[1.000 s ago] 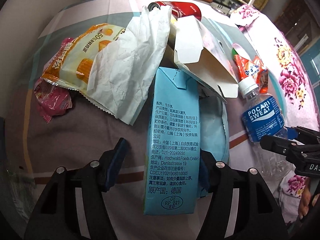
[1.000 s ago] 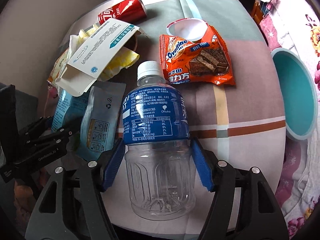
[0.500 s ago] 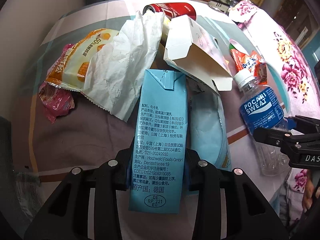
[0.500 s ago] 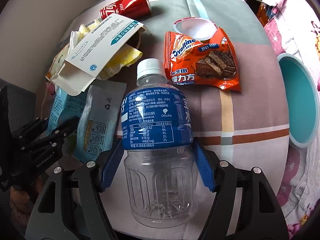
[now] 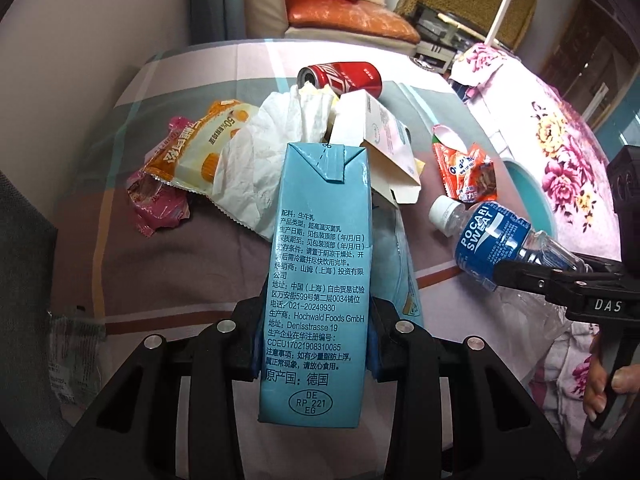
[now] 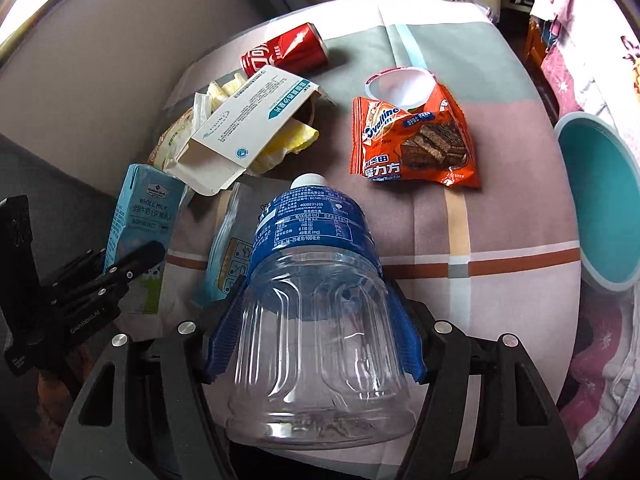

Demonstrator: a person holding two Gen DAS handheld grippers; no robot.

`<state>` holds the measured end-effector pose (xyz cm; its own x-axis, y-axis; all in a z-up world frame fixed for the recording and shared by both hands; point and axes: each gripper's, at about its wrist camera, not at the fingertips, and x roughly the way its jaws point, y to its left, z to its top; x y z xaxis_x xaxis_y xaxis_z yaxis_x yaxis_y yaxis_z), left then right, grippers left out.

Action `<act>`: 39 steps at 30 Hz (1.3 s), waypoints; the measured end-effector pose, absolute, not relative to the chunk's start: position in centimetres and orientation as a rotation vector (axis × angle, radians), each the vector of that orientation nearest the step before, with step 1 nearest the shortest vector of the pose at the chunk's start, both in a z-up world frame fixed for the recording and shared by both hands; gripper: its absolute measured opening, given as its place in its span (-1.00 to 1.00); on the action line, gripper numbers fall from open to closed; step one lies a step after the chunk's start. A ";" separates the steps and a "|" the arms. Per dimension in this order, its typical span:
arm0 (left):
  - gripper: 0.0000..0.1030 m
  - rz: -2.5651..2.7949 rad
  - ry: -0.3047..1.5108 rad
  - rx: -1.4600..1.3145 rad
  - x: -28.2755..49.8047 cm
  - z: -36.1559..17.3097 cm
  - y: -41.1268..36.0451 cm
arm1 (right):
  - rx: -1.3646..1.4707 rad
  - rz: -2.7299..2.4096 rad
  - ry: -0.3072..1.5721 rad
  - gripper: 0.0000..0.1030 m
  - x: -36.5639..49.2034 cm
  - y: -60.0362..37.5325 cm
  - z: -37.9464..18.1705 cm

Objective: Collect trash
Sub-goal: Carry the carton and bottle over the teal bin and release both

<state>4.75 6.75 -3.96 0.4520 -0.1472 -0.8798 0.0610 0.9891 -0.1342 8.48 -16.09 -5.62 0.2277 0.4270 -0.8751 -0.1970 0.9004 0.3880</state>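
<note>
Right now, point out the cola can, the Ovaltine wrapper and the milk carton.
cola can (image 6: pixel 286 50), right wrist view, on its red side wall.
Ovaltine wrapper (image 6: pixel 416 140), right wrist view, on its printed front.
milk carton (image 5: pixel 318 280), left wrist view, on its text panel.

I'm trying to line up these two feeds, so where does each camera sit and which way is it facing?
Left wrist: on the left tool, looking forward along its fingers at the carton it grips and the table; the right tool and a hand show at right.
Right wrist: on the right tool, facing over the gripped bottle; the left tool shows at left.
Shared: carton, bottle, can, Ovaltine pack.
</note>
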 end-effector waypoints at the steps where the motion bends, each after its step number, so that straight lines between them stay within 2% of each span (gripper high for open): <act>1: -0.26 -0.129 1.085 -0.086 4.5 -3.4 6.6 | 0.213 0.438 1.264 0.22 8.4 -16.2 -5.4; 12: -0.26 -0.254 1.054 -0.075 5.7 -0.9 1.9 | 0.309 0.397 1.155 0.22 8.4 -20.3 -1.9; 25: -0.26 -0.464 1.080 0.018 10.8 -1.1 -10.5 | 0.456 0.196 1.031 0.22 9.4 -32.5 0.4; 39: -0.26 -0.622 1.173 0.127 15.5 -4.7 -25.2 | 0.617 -0.043 1.054 0.22 9.3 -45.9 -5.1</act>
